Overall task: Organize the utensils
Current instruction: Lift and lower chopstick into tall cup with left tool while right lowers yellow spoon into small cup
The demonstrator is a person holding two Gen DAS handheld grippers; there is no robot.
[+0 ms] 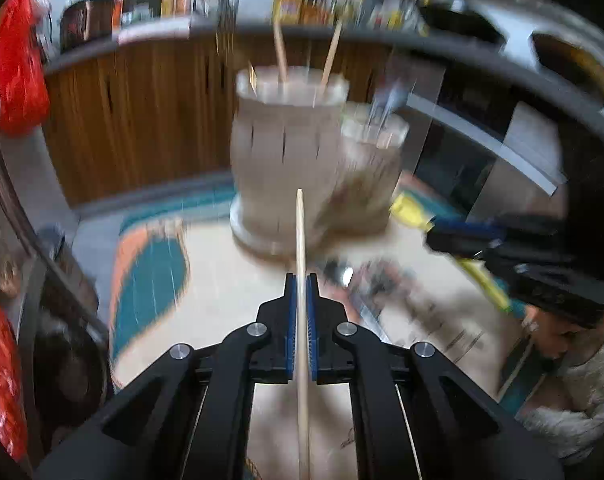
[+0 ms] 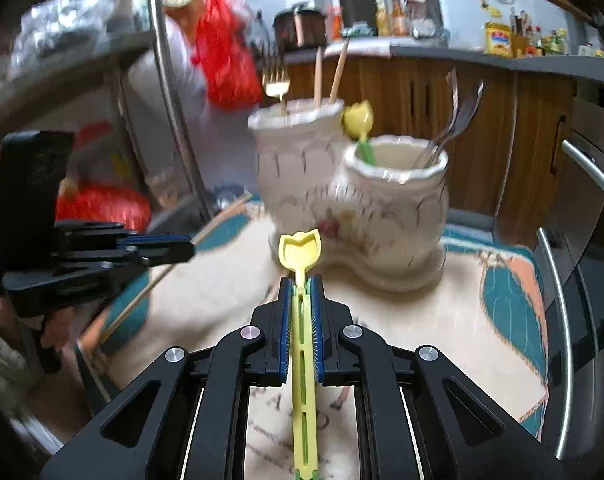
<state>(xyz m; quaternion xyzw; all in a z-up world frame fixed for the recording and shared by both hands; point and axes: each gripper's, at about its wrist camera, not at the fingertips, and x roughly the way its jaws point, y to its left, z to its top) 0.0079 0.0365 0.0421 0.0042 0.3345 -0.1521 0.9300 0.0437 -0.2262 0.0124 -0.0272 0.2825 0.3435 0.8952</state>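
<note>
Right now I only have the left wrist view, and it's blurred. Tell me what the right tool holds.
Observer: The right tool is shut on a yellow spoon.
Operator: Say what's in the short pot.
Observer: The short pot holds metal spoons and a yellow tulip spoon.
Operator: Now list the tall pot.
Observer: The tall pot holds two chopsticks and a gold fork.
</note>
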